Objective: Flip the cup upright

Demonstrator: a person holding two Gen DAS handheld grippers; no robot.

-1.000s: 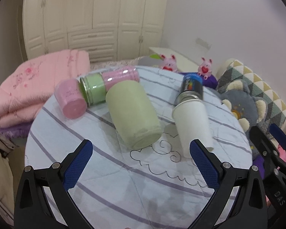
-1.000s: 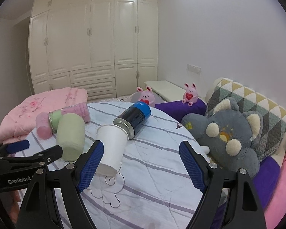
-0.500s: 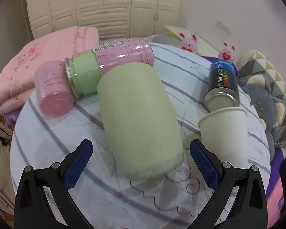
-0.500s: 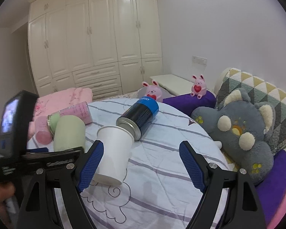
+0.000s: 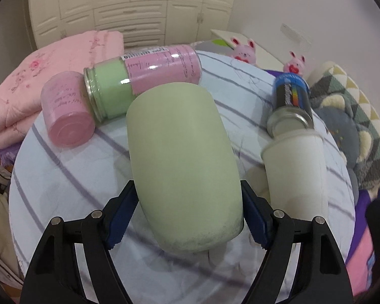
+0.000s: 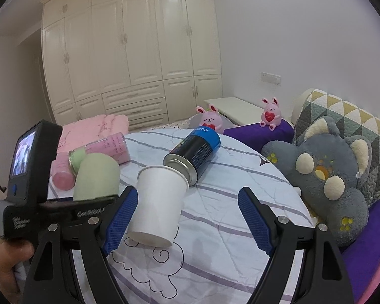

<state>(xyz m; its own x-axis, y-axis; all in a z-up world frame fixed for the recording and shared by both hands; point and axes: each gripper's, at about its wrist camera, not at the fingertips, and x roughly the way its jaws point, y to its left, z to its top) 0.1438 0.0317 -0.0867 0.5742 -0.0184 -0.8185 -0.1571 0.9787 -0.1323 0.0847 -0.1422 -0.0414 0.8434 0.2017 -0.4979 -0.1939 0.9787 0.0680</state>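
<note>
1. Half a second ago the left gripper [image 5: 188, 210] was spread wide, with the green cup [image 5: 182, 162] lying between its fingers but not touched. Now the two blue pads [image 5: 121, 217] are drawn in against the sides of the cup, near its closed bottom end.
2. This means, I think, that the approach is finished and the grasp is made or almost made; lifting and turning the cup is still to do.
3. The green cup lies on its side on the striped tablecloth [image 5: 71, 182]. Its far end is just beside the pink and green bottle [image 5: 144, 73], also lying down, and the white paper cup [image 5: 295, 172] is near on the right.
4. The left gripper is narrowed to the width of the cup and pinches it. Whether the hold is firm I cannot tell.
5. The right gripper [image 6: 187, 217] is spread wide and holds nothing. In its own view its left pad [image 6: 122, 217] overlaps the white paper cup; whether they touch is not clear.
</note>
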